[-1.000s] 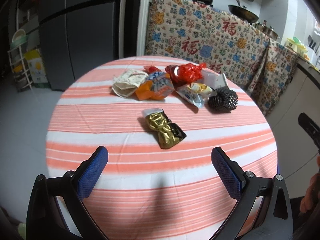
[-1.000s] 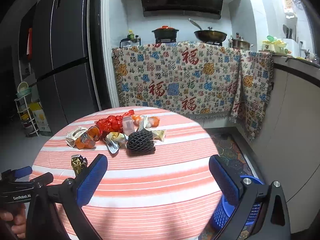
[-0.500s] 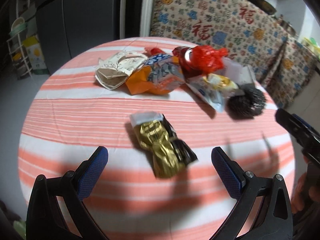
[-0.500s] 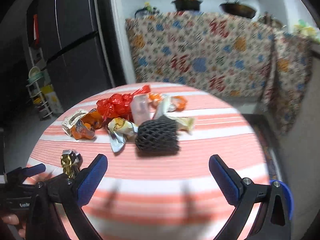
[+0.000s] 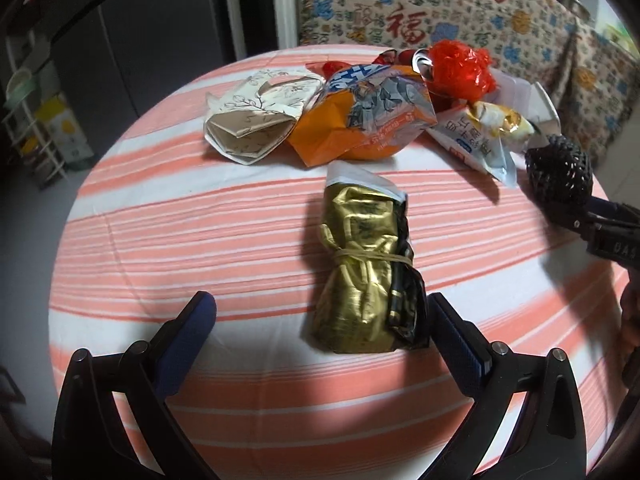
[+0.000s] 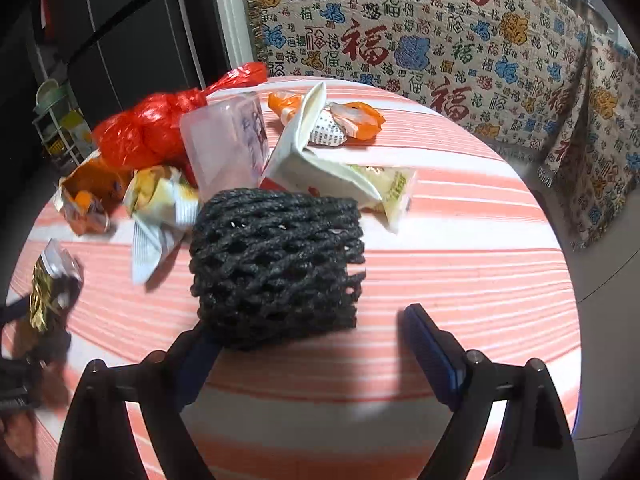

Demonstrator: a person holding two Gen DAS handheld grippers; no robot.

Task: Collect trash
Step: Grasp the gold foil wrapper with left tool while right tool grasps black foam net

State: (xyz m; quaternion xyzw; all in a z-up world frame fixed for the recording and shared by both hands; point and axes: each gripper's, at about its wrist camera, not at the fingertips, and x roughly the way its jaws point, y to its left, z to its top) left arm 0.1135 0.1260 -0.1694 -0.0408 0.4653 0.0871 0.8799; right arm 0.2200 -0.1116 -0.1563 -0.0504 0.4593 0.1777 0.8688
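Now both jaws are held wide, ungripping: the left gripper (image 5: 320, 316) should be centred over the crumpled gold foil packet (image 5: 362, 276), the right gripper (image 6: 308, 340) over the black foam mesh sleeve (image 6: 276, 260).

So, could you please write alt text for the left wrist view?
The open left gripper faces a gold foil packet lying on a round striped table. Behind it lie a paper bag, an orange wrapper and a red plastic bag.

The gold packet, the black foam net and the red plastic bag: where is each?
gold packet (image 5: 360, 276), left wrist view, its banded middle.
black foam net (image 6: 276, 264), right wrist view, centre of its mesh.
red plastic bag (image 6: 152, 132), right wrist view, its crumpled body.
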